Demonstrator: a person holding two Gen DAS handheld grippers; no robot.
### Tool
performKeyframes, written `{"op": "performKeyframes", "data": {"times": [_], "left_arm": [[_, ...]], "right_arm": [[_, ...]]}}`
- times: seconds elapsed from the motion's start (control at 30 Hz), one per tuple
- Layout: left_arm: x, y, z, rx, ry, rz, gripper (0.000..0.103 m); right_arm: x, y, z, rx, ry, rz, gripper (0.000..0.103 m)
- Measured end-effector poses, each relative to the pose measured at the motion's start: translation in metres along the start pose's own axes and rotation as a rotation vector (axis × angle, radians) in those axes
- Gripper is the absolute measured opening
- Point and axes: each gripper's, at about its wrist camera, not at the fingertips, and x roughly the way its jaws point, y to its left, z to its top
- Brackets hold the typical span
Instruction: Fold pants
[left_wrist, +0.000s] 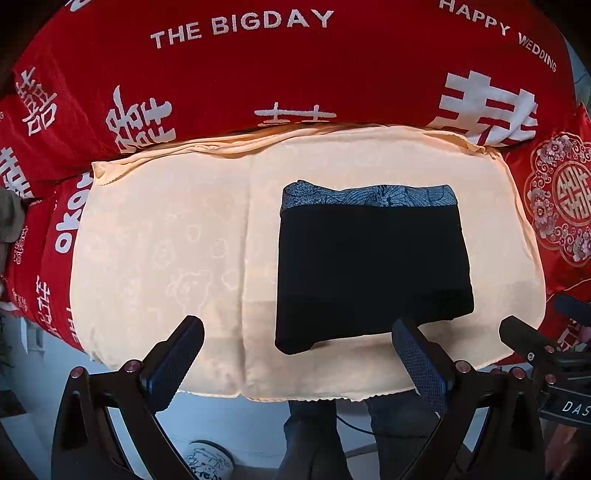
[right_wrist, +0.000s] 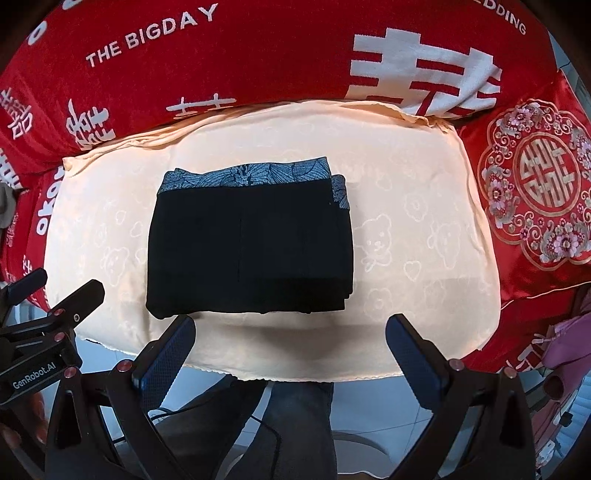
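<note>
Black cloth with a blue leaf-patterned waistband: the pants (right_wrist: 251, 240) lie folded into a compact, nearly square packet on the peach cloth (right_wrist: 424, 229), a bear-printed cover spread over what looks like a bed. The waistband is the packet's far edge, toward the red blanket (right_wrist: 258, 66) with white lettering; the packet's near edge sits just short of the cloth's front hem. A red embroidered cushion (right_wrist: 535, 192) lies off the packet's right side, well apart from it.

The right gripper (right_wrist: 291, 354) hovers just in front of the packet's near edge, its fingers spread wide and holding nothing. The left gripper (left_wrist: 297, 358) hangs in front of the packet's near left corner, also spread wide and empty; its right finger (left_wrist: 417, 362) overlaps that corner in the left wrist view, though I cannot tell whether it touches.

Judging by the stacked layers showing at the packet's right side, the folding looks finished or nearly so, with perhaps only squaring-up left.

The fabric looks soft, light and limp, so the packet would sag and slide apart if lifted by one layer. The dark cloth may be a little slick against the smooth peach cloth. A secure hold would pinch through all layers at the near edge, one gripper toward each near corner of the packet, or at the firmer waistband, which should carry the load better than the thin leg fabric.
</note>
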Motion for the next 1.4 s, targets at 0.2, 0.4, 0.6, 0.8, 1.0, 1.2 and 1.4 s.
{"op": "performKeyframes", "data": {"times": [0.2,0.4,0.6,0.8,1.0,1.2,1.4], "left_arm": [[0.0,-0.002,-0.001,-0.008,0.003,-0.007,0.102],[-0.002,-0.007,-0.002,0.02,-0.033,0.024,0.102],[-0.001,-0.011,-0.003,0.027,-0.026,0.013,0.102],[-0.001,-0.011,-0.005,0.03,-0.027,0.018,0.102],[-0.001,-0.012,-0.007,0.027,-0.028,0.007,0.102],[-0.001,-0.012,-0.008,0.022,-0.031,0.01,0.102],[-0.005,-0.012,-0.006,0.013,-0.054,0.005,0.102]], "right_arm": [[-0.002,0.001,0.001,-0.004,-0.005,-0.005,0.103],[-0.002,0.001,0.002,-0.009,-0.004,-0.007,0.103],[-0.004,0.003,0.0,-0.02,-0.012,-0.013,0.103],[-0.004,0.005,-0.002,-0.02,-0.01,-0.012,0.103],[-0.003,0.006,-0.003,-0.027,-0.008,-0.011,0.103],[-0.002,0.005,-0.004,-0.025,-0.007,-0.007,0.103],[0.001,0.002,-0.006,-0.015,-0.004,-0.011,0.103]]}}
